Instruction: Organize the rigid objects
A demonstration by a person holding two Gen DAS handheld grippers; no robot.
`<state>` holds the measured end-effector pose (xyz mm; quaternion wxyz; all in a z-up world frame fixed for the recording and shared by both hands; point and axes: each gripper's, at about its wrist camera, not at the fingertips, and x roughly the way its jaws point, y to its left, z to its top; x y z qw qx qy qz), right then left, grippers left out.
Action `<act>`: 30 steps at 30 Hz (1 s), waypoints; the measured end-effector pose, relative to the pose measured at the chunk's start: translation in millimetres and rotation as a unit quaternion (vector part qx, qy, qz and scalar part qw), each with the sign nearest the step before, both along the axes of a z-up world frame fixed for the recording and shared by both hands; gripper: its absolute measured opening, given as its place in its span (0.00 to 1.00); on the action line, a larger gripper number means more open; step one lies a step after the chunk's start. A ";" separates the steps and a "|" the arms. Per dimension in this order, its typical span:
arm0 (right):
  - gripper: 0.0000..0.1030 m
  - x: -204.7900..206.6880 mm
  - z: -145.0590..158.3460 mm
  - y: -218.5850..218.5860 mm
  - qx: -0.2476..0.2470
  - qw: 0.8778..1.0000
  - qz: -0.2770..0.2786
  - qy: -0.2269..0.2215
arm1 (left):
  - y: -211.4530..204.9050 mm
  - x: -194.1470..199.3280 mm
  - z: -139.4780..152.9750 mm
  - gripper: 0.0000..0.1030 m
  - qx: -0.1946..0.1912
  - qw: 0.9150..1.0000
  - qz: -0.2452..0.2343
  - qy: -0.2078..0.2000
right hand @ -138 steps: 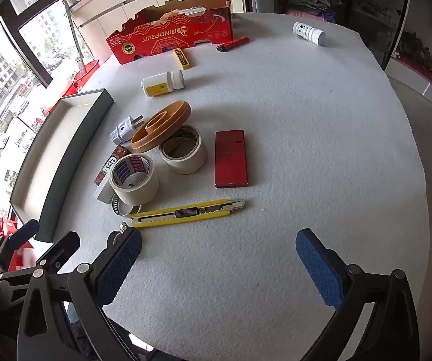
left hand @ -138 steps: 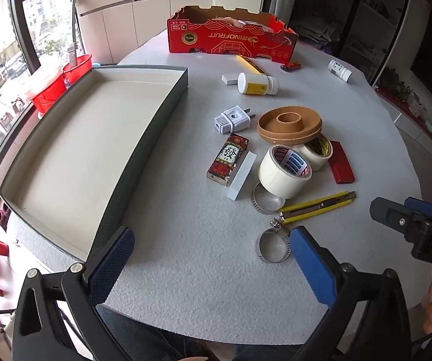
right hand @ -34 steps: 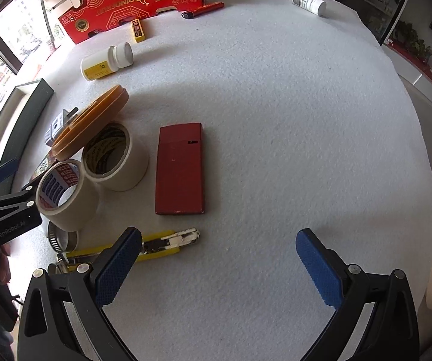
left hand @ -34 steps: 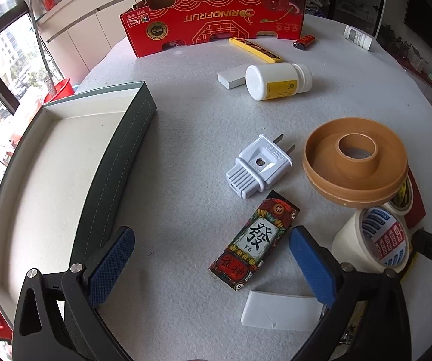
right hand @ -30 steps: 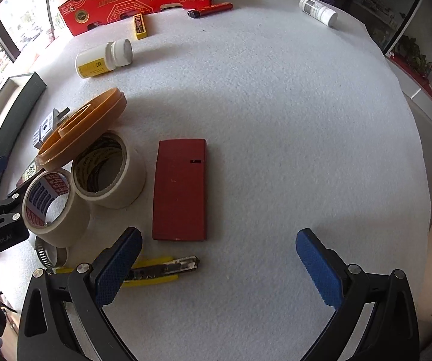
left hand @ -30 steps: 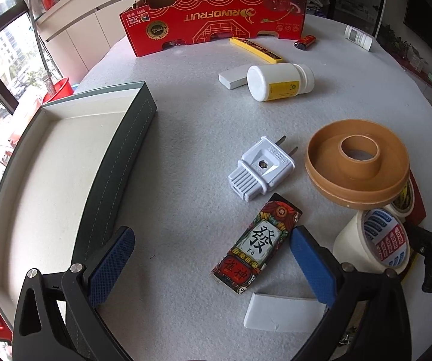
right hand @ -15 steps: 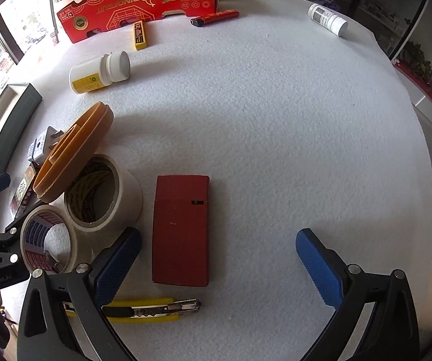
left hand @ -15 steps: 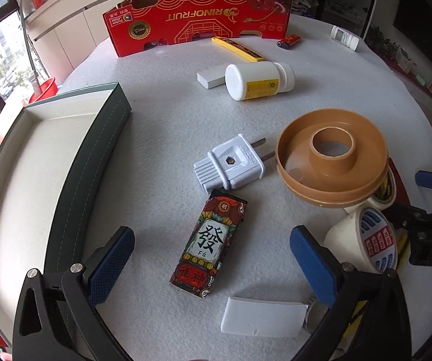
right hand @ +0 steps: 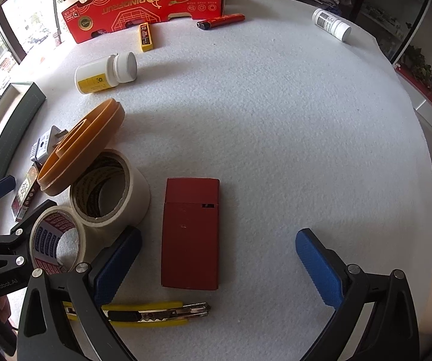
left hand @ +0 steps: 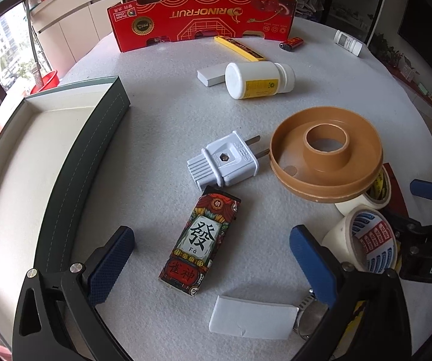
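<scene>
One yellow box cutter [right hand: 137,314] fully visible only from right wrist.

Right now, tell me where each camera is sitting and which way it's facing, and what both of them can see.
Left wrist: sits on the left gripper, looking steeply down past its open blue fingers at the patterned box, white plug and tray; the right gripper shows at right.
Right wrist: sits on the right gripper, angled down at the red case, its jaws just easing inward, nothing gripped; the left gripper shows at left.
Shared: brown spool, both tape rolls, white bottle, red carton.
</scene>
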<state>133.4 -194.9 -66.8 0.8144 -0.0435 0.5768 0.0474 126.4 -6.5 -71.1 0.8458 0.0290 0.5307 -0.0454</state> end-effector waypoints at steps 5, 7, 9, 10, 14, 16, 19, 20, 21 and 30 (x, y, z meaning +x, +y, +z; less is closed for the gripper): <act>0.52 -7.5 10.8 10.0 0.002 0.999 0.040 -0.001 | -12.6 -6.5 8.5 0.63 -0.003 0.999 -0.037 -0.001; 0.36 -9.8 13.2 9.3 0.005 0.999 0.040 0.003 | -15.1 -9.3 12.2 0.33 -0.002 0.999 -0.042 -0.003; 0.35 -12.4 13.9 5.9 0.014 0.999 0.036 0.000 | -12.3 -11.1 14.0 0.25 -0.013 0.999 -0.036 0.004; 0.35 -14.7 15.1 3.1 0.022 0.999 0.031 0.000 | -9.4 -13.2 14.8 0.25 -0.018 0.999 -0.027 0.005; 0.35 -26.4 29.3 1.0 0.024 0.999 0.021 -0.031 | -4.6 -27.8 26.9 0.25 -0.007 1.000 -0.010 -0.020; 0.35 -35.4 41.5 0.9 0.026 0.998 0.024 -0.048 | -3.2 -35.0 37.0 0.25 -0.020 0.999 -0.007 -0.031; 0.35 -43.2 54.9 0.7 0.040 0.997 0.026 -0.059 | -3.0 -44.5 50.9 0.25 -0.030 0.998 -0.002 -0.046; 0.35 -45.9 58.3 1.1 0.046 0.997 0.025 -0.059 | -2.7 -47.4 54.5 0.25 -0.034 0.998 -0.001 -0.050; 0.35 -48.4 61.5 1.9 0.051 0.997 0.025 -0.061 | -2.5 -49.4 58.5 0.25 -0.038 0.998 0.001 -0.053; 0.35 -63.5 93.5 18.1 0.072 0.993 0.044 -0.084 | 7.7 -74.6 86.2 0.25 -0.052 0.995 0.017 -0.084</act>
